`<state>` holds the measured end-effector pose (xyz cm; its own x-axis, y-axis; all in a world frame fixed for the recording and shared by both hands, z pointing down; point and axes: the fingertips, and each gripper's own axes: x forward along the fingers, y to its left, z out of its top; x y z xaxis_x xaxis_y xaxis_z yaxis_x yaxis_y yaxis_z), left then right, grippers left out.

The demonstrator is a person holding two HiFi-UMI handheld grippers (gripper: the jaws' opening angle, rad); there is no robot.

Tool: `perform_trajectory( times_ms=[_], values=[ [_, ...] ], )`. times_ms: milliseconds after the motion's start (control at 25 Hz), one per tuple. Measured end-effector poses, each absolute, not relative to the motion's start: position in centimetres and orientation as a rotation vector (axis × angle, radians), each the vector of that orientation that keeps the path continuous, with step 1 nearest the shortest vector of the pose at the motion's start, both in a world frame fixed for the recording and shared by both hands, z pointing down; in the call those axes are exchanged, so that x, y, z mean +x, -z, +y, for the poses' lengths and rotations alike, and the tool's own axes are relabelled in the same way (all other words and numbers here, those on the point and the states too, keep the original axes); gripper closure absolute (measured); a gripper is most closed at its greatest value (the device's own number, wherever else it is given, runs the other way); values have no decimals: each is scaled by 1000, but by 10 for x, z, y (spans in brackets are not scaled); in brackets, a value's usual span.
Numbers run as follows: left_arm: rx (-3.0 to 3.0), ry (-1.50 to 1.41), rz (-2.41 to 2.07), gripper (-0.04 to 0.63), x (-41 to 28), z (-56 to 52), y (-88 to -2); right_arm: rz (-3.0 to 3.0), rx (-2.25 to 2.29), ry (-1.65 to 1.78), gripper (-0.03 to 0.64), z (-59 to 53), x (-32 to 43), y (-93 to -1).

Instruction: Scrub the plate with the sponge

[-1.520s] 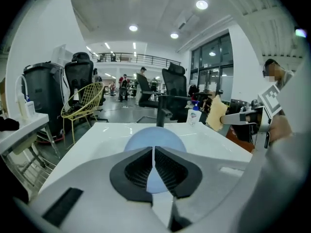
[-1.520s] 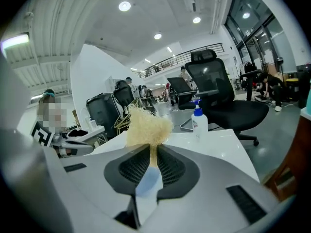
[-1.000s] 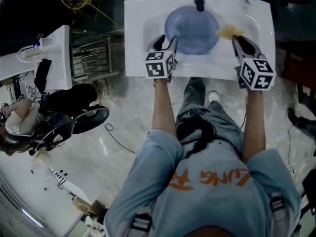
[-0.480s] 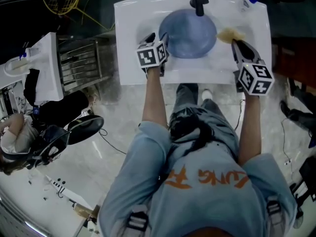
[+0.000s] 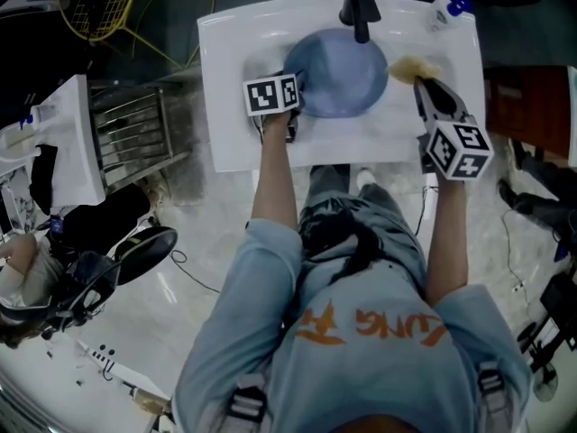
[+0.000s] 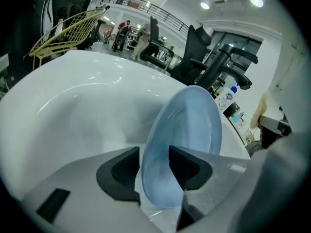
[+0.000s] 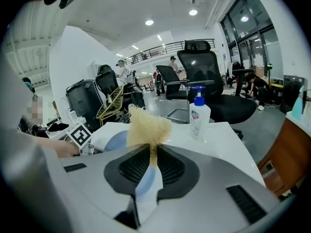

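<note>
A pale blue plate (image 5: 338, 61) lies in the white sink (image 5: 225, 106), under the black faucet (image 5: 358, 3). My left gripper (image 5: 293, 84) reaches down to the plate's left edge. In the left gripper view the plate (image 6: 187, 125) has its rim between the two dark pads (image 6: 121, 171) of my left gripper (image 6: 154, 166). The jaws stand wide and have just been closing a little around the rim. My right gripper (image 5: 422, 81) hovers over the basin's right side, shut on a yellow mesh sponge (image 5: 413, 66). The sponge (image 7: 147, 125) sticks up from the pinched jaws of the right gripper (image 7: 153, 161).
A white soap bottle with a blue cap (image 5: 444, 7) stands on the sink's back right corner and shows as the bottle (image 7: 199, 118) ahead of the right gripper. A metal rack (image 5: 135, 129) stands left of the sink. Office chairs and people are in the background.
My left gripper has moved forward and down into the basin, from the sink's front edge to the plate's left rim. The right gripper with the sponge has stayed in place.
</note>
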<state>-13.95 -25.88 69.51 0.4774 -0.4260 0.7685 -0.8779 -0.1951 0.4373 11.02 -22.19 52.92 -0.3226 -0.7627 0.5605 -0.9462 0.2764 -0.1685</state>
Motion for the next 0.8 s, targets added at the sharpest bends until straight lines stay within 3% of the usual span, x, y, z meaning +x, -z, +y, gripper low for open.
perform_trajectory(
  times_ms=[80,400,800],
  values=[
    [1777,-599,-1068,463,-135,-257,-698,-2187,1550,-676,569,-226,107,-525],
    [1769,-523,-911,546,-121,-239,-681,-2223,1542,-657,569,-228,91,-508],
    [1796,-508,-1054,566,-148,-204,-638,-2303,1459,-587,569,-233,84,-481]
  ],
)
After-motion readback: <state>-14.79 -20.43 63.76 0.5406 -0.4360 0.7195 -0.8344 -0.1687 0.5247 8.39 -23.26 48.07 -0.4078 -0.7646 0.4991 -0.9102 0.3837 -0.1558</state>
